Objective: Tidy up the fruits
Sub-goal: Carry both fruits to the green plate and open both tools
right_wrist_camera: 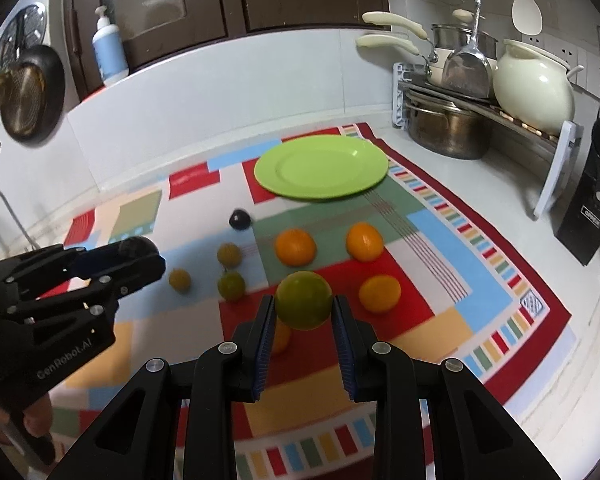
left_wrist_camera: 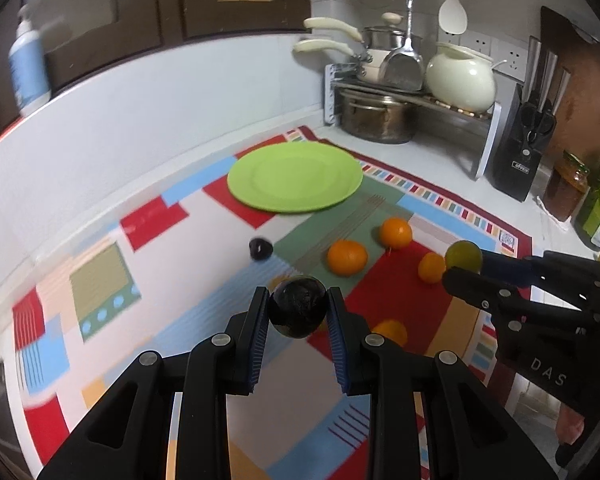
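Your left gripper [left_wrist_camera: 299,309] is clamped on a dark plum [left_wrist_camera: 298,306], its blue pads pressed to both sides, holding it above the patterned cloth [left_wrist_camera: 172,312]. Your right gripper [right_wrist_camera: 303,306] is closed the same way on a green fruit [right_wrist_camera: 303,300], also lifted clear of the cloth. The green plate [right_wrist_camera: 321,168] sits at the far end of the cloth. A second dark plum [right_wrist_camera: 239,219], the oranges [right_wrist_camera: 295,247] and small yellow-green fruits [right_wrist_camera: 231,285] lie between you and it.

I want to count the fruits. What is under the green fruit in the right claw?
An orange fruit on the cloth, mostly covered by the claw and green fruit.
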